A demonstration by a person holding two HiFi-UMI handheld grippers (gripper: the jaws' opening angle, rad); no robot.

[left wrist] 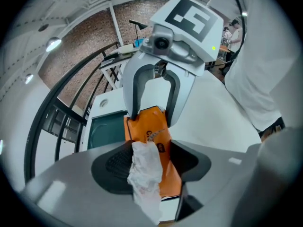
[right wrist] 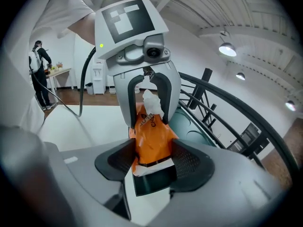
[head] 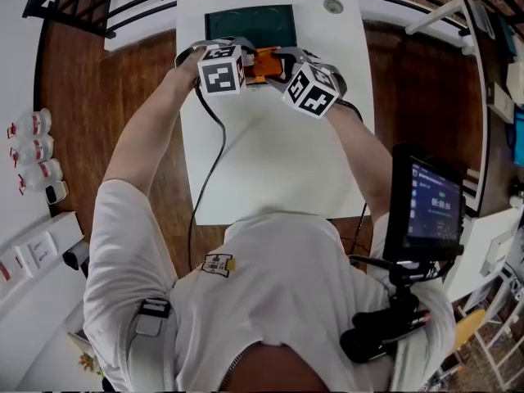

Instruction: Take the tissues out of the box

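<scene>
Left gripper view has the crumpled white tissue sticking out of the orange plastic tissue pack, right between the left gripper jaws. They're spread apart, 1 pad brushing the tissue and the other clear of it. The right gripper is clenched on the pack's opposite end, so the 2 tools face each other across it. White table is under the pack, and a dark green tray is right beside the pack.

The tissue pack sits at the near edge of a tray at the table's far end. The left gripper is left of it, the right gripper right.
</scene>
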